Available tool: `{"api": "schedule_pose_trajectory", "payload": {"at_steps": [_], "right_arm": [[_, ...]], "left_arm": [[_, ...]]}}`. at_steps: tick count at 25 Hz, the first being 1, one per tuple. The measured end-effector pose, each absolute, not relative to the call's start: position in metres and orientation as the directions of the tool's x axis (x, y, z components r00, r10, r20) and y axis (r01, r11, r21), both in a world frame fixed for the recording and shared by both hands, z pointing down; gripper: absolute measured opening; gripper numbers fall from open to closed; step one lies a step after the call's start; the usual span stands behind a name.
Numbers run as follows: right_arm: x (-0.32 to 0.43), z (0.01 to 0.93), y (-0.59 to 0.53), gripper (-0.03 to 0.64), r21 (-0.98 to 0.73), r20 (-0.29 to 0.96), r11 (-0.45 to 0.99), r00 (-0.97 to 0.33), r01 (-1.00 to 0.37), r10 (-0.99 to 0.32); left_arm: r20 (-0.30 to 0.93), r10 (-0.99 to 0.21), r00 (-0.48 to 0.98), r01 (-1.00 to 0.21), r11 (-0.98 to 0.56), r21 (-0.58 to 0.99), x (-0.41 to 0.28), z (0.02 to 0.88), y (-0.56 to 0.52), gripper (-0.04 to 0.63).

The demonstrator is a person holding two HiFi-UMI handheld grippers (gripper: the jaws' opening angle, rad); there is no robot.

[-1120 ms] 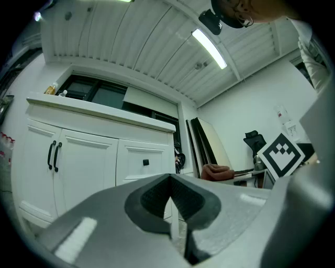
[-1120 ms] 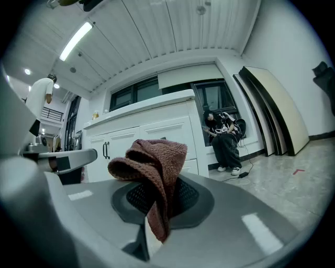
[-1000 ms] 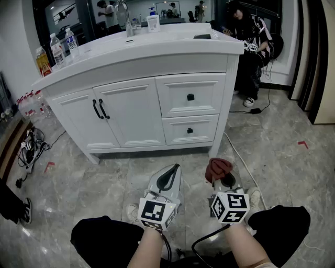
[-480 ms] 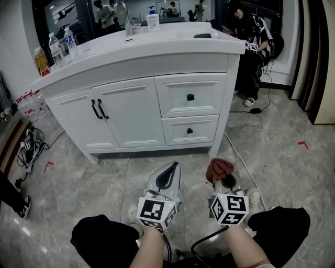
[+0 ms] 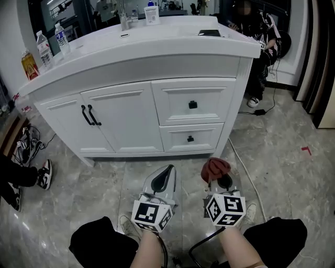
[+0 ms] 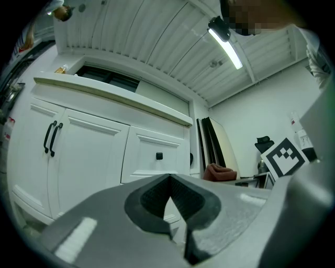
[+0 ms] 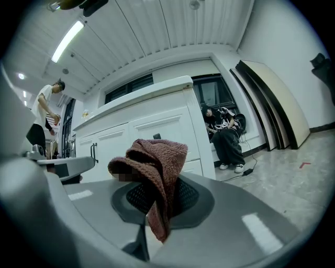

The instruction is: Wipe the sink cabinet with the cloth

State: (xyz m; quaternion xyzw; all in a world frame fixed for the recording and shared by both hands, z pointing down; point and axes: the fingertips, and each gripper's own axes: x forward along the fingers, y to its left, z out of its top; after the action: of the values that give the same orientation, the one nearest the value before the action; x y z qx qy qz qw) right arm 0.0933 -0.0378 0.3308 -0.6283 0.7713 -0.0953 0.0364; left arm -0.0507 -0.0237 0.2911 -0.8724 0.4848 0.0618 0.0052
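left gripper (image 6: pixel 170 182): we see the jaws pressed together with nothing between them, held low over the floor (image 5: pixel 282 157), pointing at the cabinet
right gripper (image 5: pixel 224 183): jaws pinching the cloth, just right of the left gripper, both well short of the cabinet front
cloth (image 7: pixel 157 157): reddish-brown knit; we see it bunched above the jaw tips with one end hanging down between the pads, not touching the cabinet
sink cabinet (image 5: pixel 131 115): white, straight ahead of us; two doors on the left, two drawers on the right, all shut
door handles (image 5: pixel 88 115): two black bars side by side where the doors meet
drawer knobs (image 5: pixel 193 104): small and black, one per drawer, one above the other
worktop (image 5: pixel 157 42): white; we see a faucet (image 5: pixel 123 18) and a pump bottle (image 5: pixel 152 13) at the back and a flat dark item (image 5: pixel 209 33) near the right end
water bottles (image 5: pixel 43 44): two clear ones at the worktop's left end
seated person (image 5: pixel 259 31): dark clothes, beyond the cabinet's right end
cable (image 5: pixel 246 167): white, lying on the floor right of the cabinet
shoe (image 5: pixel 44 172): someone's foot on the floor at the far left
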Motion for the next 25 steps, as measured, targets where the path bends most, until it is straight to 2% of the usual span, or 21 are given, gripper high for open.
{"api": "schedule_pose_trajectory", "payload": {"at_steps": [9,17,25], "right_arm": [[0.061,0.311,-0.109,0.078,-0.2,0.021,0.278,-0.288,-0.94,-0.957],[0.03,0.27,-0.16,0.078,-0.18,-0.051,0.353,-0.35,-0.918,-0.935],[-0.013,0.221,-0.208,0.078,-0.168,-0.118,0.454,-0.44,-0.875,-0.89]], "left_arm": [[-0.118,-0.865,0.487,-0.867,-0.495,0.049,-0.067,0.293,-0.083,0.0],[-0.099,-0.844,0.527,-0.849,-0.516,-0.115,-0.063,0.28,-0.116,0.0],[-0.168,-0.865,0.473,-0.881,-0.468,-0.068,-0.094,0.252,-0.158,0.0]]}}
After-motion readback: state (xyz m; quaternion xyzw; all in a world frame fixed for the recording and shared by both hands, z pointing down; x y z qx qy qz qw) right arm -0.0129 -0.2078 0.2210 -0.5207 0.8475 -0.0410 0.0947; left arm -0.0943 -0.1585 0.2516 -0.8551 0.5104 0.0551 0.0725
